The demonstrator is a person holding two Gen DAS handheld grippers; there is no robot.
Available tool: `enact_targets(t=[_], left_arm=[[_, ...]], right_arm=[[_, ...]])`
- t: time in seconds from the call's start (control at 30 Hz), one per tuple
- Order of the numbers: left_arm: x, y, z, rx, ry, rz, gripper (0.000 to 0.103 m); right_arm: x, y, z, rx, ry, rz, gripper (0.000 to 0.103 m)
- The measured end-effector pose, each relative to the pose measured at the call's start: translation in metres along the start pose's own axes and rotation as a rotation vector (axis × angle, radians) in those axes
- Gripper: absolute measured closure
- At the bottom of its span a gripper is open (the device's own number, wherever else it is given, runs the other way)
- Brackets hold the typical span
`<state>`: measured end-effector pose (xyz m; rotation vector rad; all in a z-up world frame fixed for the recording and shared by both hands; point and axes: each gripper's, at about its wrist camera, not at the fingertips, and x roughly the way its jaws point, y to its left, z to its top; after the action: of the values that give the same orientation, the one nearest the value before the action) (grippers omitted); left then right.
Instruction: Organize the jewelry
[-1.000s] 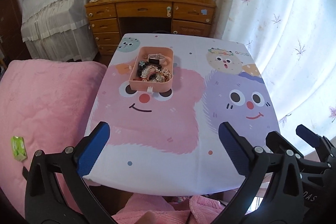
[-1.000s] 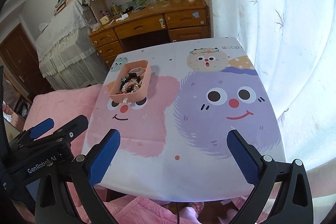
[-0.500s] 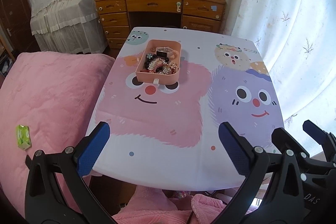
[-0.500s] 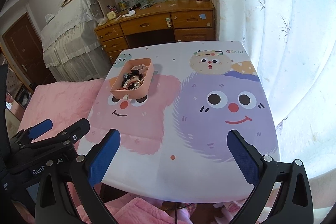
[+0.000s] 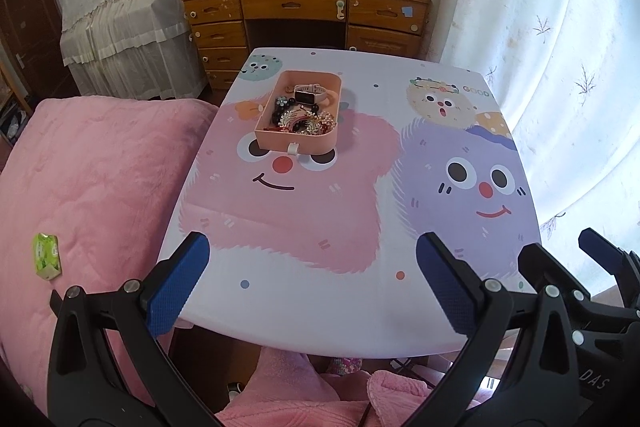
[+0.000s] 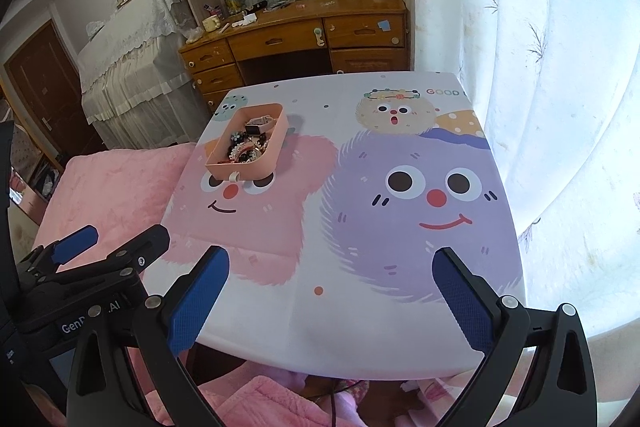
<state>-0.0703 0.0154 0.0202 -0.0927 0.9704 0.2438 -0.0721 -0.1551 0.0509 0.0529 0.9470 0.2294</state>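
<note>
The pink jewelry tray [image 5: 298, 141] sits far-left on the table [image 5: 360, 303], heaped with a watch [image 5: 310, 95] and tangled bracelets. Left gripper [image 5: 312, 287] and right gripper [image 6: 330, 301] hover at the near edge — jaws wide, empty, likely readying a reach.

Bright daylight floods through the white curtain [image 5: 560, 27] on the right, overexposed to glare. The room's left side sits dimmer. Fisheye distortion bends the edges; corners vignette black. Focus stays sharp.

jewelry [image 5: 304, 117] tangled, pieces indistinct, tray [image 5: 298, 143] floor hidden
</note>
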Motion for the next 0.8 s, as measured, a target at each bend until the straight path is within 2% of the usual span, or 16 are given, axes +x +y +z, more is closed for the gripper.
enact_targets(t=[0.23,0.8], left_arm=[[-0.0021,-0.0057,-0.0082,0.0,0.006,0.01,0.0],[-0.0054,-0.0005,-0.0052,0.005,0.002,0.015,0.0]], right_arm=[[-0.0001,-0.0002,-0.0033,-0.003,0.014,0.005,0.0],[-0.0013,-0.001,-0.0048,0.0,0.01,-0.002,0.0]])
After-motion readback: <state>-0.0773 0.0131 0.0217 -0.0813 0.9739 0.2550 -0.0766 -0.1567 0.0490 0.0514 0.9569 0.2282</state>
